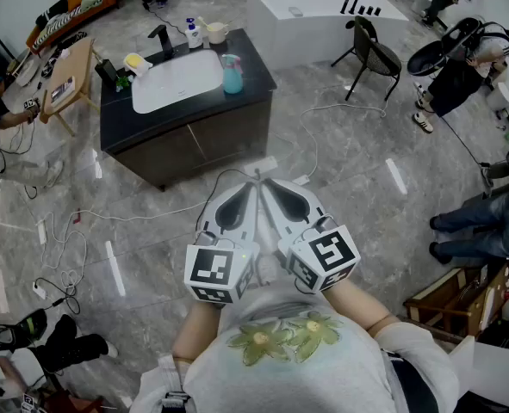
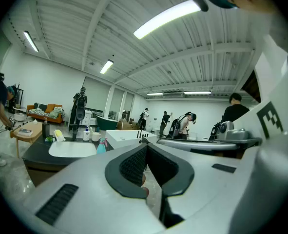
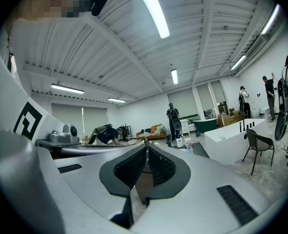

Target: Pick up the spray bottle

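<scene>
The spray bottle (image 1: 232, 73) is teal with a pink top. It stands upright on the right end of the black vanity counter (image 1: 256, 77), beside the white sink (image 1: 176, 81). It also shows small in the left gripper view as the bottle (image 2: 101, 146), and in the right gripper view as the bottle (image 3: 189, 146). I hold both grippers close to my chest, far from the counter, their tips side by side. My left gripper (image 1: 254, 183) is shut and empty, and so is my right gripper (image 1: 268, 184). Each gripper view shows closed jaws with nothing held.
On the counter stand a black faucet (image 1: 162, 40), a soap bottle (image 1: 193, 33), a cup (image 1: 215, 32) and a yellow sponge (image 1: 134, 61). Cables (image 1: 60, 248) trail on the marble floor. Behind are a white bathtub (image 1: 323, 11) and a black chair (image 1: 376, 57). People (image 1: 461, 71) stand at right.
</scene>
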### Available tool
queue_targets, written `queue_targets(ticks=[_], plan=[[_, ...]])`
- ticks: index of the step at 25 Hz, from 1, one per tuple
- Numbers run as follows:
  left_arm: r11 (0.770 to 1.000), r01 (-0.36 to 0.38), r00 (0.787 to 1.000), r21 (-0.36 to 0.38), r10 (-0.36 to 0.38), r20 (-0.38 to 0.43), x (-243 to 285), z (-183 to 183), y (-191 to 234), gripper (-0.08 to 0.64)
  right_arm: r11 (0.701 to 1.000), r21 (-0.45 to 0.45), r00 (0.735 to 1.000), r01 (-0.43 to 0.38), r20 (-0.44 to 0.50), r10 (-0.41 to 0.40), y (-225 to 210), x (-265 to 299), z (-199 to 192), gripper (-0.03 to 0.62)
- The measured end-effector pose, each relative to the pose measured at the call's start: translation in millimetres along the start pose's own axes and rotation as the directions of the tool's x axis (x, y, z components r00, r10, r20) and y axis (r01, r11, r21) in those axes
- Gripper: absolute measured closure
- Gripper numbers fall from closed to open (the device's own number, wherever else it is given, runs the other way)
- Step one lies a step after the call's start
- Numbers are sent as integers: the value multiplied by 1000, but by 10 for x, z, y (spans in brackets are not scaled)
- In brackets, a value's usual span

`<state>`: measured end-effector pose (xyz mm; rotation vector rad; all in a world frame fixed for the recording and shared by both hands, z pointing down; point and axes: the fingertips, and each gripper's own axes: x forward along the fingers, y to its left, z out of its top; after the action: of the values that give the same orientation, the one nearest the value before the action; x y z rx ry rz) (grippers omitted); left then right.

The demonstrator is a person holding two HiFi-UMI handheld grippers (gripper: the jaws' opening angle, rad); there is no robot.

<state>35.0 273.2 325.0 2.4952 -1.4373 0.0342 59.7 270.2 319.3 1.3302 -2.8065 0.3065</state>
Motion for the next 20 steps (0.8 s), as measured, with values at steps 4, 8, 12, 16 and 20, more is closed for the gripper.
queue_targets(ticks=[4,8,12,16,20], plan=[[1000,1,1000,4,0,-6,41,4,34,551,1000,4,1000,-1,4,1,-30,50,3,561],[1000,-4,1000,6,4,-11,83,-15,7,551,1000,9,1000,-11,-3,11,-68,47,-24,561],[1000,-12,1000,6,12,-14,158,-25,-24,551,1000,21,1000,-12,-1,12,-159,47,-29,561],[1000,-30,999,3,30,-15,234,-38,-30,551,1000,9,1000,-26,-6,26,-228,59,-36,561],[998,-70,997,-1,70,-21,269,-123,17,551,998,-15,998,-54,-27,54,-240,98,-130,561]])
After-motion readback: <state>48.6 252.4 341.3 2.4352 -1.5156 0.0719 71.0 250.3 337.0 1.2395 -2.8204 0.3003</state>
